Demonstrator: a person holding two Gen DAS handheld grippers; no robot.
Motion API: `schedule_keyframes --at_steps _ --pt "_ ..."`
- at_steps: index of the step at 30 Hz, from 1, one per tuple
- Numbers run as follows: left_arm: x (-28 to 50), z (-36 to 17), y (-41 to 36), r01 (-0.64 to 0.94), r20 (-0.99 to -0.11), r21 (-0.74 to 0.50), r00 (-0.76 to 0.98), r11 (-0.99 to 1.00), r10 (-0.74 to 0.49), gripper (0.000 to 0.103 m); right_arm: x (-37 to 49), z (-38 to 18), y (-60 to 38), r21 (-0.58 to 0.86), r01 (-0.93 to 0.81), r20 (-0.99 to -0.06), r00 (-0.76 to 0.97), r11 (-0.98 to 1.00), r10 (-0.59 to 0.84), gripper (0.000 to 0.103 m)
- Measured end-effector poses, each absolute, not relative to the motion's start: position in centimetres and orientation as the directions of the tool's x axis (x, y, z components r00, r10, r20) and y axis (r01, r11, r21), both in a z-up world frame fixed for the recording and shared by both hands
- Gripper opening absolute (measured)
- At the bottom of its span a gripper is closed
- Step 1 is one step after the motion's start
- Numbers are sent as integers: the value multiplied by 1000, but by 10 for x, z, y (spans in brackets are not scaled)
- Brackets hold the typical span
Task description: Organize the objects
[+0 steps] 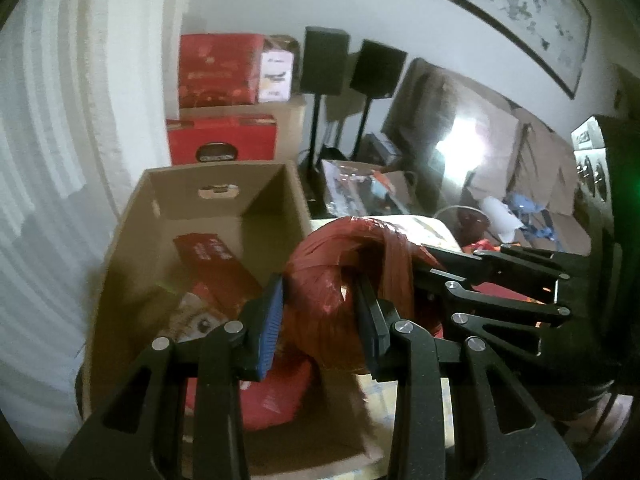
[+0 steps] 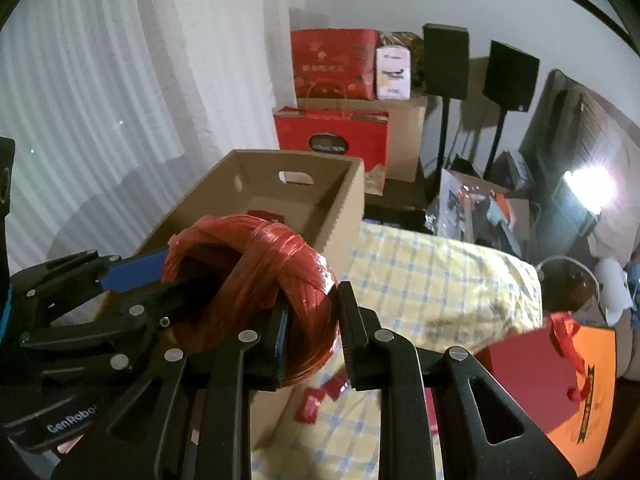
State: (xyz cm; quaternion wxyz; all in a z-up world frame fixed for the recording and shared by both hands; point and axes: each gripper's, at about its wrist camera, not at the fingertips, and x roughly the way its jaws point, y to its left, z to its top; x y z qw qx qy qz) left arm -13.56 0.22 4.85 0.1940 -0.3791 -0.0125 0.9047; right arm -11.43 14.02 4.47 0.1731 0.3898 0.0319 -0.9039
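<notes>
A yellow checked bed [image 2: 432, 280] fills the right. On it stands an open cardboard box [image 1: 132, 216] with red packets inside. Between my two tools I hold a red coil of plastic twine [image 2: 260, 280], raised above the near right corner of the box. My left tool [image 1: 320, 316] clamps one side of the coil. My right tool [image 2: 312, 328] clamps the other side, one finger reaching through the centre hole.
</notes>
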Motion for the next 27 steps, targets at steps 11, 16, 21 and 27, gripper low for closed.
schedule_keyframes --at_steps 11,16,21,27 --pt "-172 40 -29 -300 -691 -213 -626 -930 360 32 -148 42 110 54 361 -727 -626 -931 -284 21" --pt "-190 36 -40 -279 -701 -231 -616 -932 359 32 -166 37 100 73 367 -734 -609 -927 -299 21" --pt "-210 32 -46 -270 -719 -219 -605 -938 342 31 -185 34 90 77 376 -738 -601 -923 -306 21" --pt "-240 27 -50 -261 -750 -207 -576 -943 324 31 -214 28 79 78 380 -749 -587 -922 -306 21"
